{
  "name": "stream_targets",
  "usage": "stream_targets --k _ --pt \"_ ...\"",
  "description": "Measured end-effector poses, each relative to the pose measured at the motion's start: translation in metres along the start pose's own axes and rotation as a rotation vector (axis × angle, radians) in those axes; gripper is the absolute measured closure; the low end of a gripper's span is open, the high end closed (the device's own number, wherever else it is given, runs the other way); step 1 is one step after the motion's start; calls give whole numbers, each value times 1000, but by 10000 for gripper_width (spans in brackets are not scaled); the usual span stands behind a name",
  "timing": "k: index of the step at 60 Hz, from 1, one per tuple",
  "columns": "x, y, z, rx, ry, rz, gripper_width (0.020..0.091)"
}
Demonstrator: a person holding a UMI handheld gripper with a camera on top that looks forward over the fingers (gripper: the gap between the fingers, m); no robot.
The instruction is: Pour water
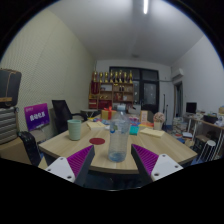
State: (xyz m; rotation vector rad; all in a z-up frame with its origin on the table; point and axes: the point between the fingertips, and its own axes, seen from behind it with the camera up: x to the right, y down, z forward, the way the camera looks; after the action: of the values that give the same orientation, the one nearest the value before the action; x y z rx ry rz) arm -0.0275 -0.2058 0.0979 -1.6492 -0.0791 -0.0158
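The tongs are open, their purple pads spread wide. A clear plastic water bottle stands upright on the wooden counter at twelve o'clock, between the pads' tips with gaps either side. A green cup stands at ten o'clock, a small red lid beside the bottle.

The bench is light brown wood. The bottle is see-through with a blue cap. The cup is pale green. A small lid is dark red. The claw has purple pads. A sign is purple.
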Motion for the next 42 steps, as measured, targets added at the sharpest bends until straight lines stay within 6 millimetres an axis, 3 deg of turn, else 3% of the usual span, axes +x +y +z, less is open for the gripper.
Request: stream_targets --k 13,32,35,37,38,42 --pt "14 2 80 22 19 4 280" --pt "38 -13 155 52 100 4 301" --pt "39 -9 177 39 80 19 324" --pt "30 -2 177 20 71 31 434" --pt "30 0 180 15 70 39 453" --pt "39 -5 192 45 89 68 484"
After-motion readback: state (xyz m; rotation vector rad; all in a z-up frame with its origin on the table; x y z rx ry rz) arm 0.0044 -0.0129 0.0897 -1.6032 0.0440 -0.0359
